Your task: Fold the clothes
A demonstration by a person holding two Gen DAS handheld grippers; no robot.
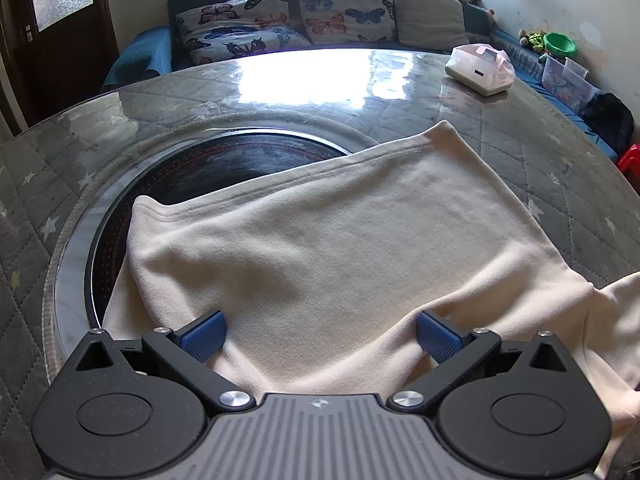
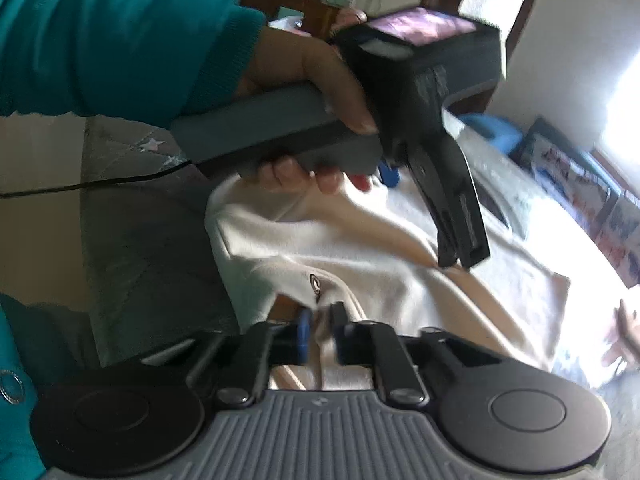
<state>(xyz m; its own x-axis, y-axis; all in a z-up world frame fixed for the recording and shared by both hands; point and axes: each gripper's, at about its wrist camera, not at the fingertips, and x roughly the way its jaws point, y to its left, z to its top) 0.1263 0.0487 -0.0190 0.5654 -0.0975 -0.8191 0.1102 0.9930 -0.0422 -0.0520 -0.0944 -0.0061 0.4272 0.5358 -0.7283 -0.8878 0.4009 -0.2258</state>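
A cream fleece garment (image 1: 340,248) lies spread on the grey quilted table (image 1: 520,152), partly over a dark round inset (image 1: 224,168). My left gripper (image 1: 320,336) is open, its blue pads (image 1: 204,336) set wide apart on the cloth near its front edge. In the right wrist view a hand in a teal sleeve (image 2: 120,40) holds that left gripper (image 2: 462,258), which points down onto the garment (image 2: 460,312). My right gripper (image 2: 322,330) is shut on a fold of the cream cloth, close to a small dark logo (image 2: 316,282).
A white and pink tissue box (image 1: 480,70) stands at the table's far right. Beyond the table runs a sofa with butterfly cushions (image 1: 344,8). A green bowl (image 1: 562,44), a plastic box (image 1: 568,80) and a red stool (image 1: 630,160) are at the right. A black cable (image 2: 100,184) crosses the table.
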